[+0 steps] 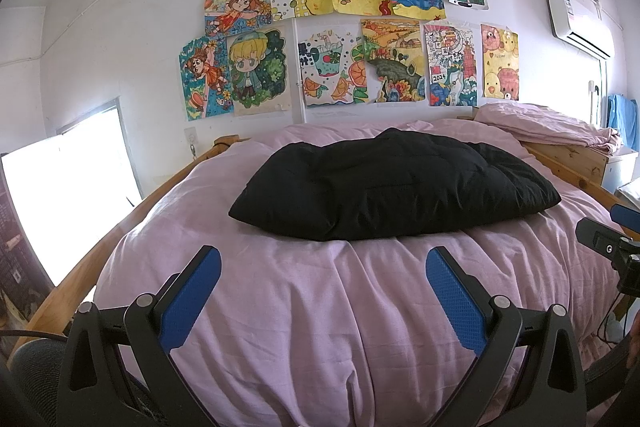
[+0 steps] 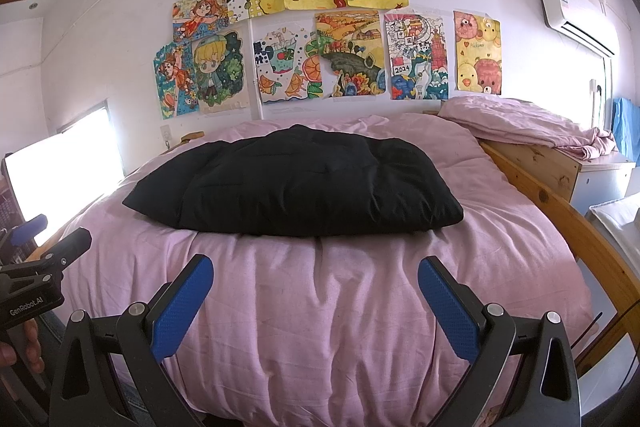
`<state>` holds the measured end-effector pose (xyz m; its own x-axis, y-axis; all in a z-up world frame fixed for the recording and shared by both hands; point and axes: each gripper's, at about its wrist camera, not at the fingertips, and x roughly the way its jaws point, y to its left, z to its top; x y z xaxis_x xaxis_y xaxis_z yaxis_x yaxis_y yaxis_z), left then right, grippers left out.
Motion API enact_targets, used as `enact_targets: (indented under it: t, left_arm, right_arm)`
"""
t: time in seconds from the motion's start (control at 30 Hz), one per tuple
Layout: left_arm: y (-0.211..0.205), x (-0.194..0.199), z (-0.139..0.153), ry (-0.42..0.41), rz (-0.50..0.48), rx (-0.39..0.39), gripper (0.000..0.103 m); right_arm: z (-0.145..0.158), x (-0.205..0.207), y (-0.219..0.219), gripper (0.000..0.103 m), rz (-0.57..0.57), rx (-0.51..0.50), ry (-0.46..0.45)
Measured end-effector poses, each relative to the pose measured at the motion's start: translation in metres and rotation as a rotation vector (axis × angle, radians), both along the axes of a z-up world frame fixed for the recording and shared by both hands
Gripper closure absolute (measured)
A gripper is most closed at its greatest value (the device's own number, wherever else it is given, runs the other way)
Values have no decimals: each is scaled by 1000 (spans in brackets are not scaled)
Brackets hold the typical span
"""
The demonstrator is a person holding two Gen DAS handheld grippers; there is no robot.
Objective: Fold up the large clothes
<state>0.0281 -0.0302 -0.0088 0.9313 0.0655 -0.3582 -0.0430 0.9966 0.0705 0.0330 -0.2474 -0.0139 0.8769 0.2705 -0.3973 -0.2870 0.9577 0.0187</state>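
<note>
Inspector A: Status of the garment?

Inspector B: One black quilted jacket [image 1: 394, 187] lies on the bed's pink duvet [image 1: 320, 307], on the side toward the wall drawings [image 1: 344, 27]. It sits as a compact, roughly rectangular bundle with no sleeve or hood hanging loose. In my judgement the fold is done or nearly so; at most a final squaring of the edges is left. I cannot see how the layers lie inside the bundle.

Inspector A: And the claws?

Inspector B: The left claw [image 1: 324, 301] stands spread wide, blue pads [image 1: 192, 301] well apart, nothing between them. It hangs over the duvet on the side of the jacket away from the wall, clear of the jacket. The right claw [image 2: 316, 307] is likewise spread wide and empty, also short of the jacket [image 2: 296, 183] and not touching it.

Inspector A: Anything else noted?

Inspector B: A folded pink sheet [image 2: 520, 125] rests on the wooden bed frame [image 2: 560, 211], to the right of the jacket, well apart from it.
</note>
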Motion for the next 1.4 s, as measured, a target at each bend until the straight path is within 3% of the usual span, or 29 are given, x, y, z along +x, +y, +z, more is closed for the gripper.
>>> enact_targets:
  t: [0.37,0.57,1.4]
  left_arm:
    - [0,0,0,0,1,2,2]
    - [2,0,-1,-15,99,46,2]
    - [16,10,-7,-3,56,58,2]
  right_arm:
    - [0,0,0,0,-2,1,0]
    - [1,0,0,0,-2,1,-2]
    - [1,-2,5,0,-8,5,3]
